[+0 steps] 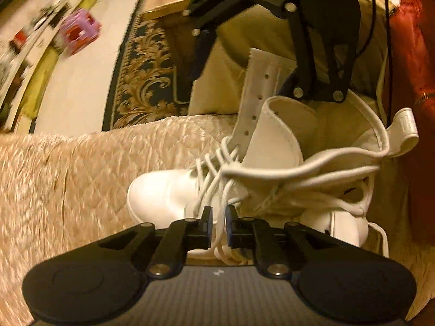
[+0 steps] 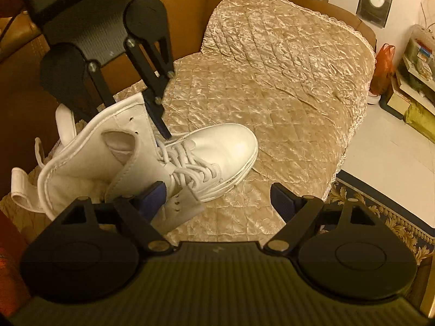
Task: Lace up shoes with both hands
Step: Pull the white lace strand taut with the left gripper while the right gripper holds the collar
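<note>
One white high-top boot is what it's all about, lying tipped on a quilted golden bedspread that covers a brown leather sofa, toe pointing away toward the far edge of the quilt. The shaft gapes open, tongue standing up, eyelet flap sticking out with its upper holes still empty. Only the lower eyelets are threaded, the white lace criss-crossing just above the toe cap.

Down comes the view from the left tongs: nearly closed, just a narrow gap, and strands of that lace run straight through it. The pads sit tight against the lace, pinching it just below the laced section.

Over on the other side, the right tongs stand wide apart. One blue pad sits right against the loose eyelet flap near the boot's side, the other pad hangs over bare quilt, well clear. Nothing gripped there.

From the right wrist view, the left tongs reach down steeply into the lacing at the boot's throat. A patterned dark-and-gold rug lies on the pale floor beyond the sofa.
</note>
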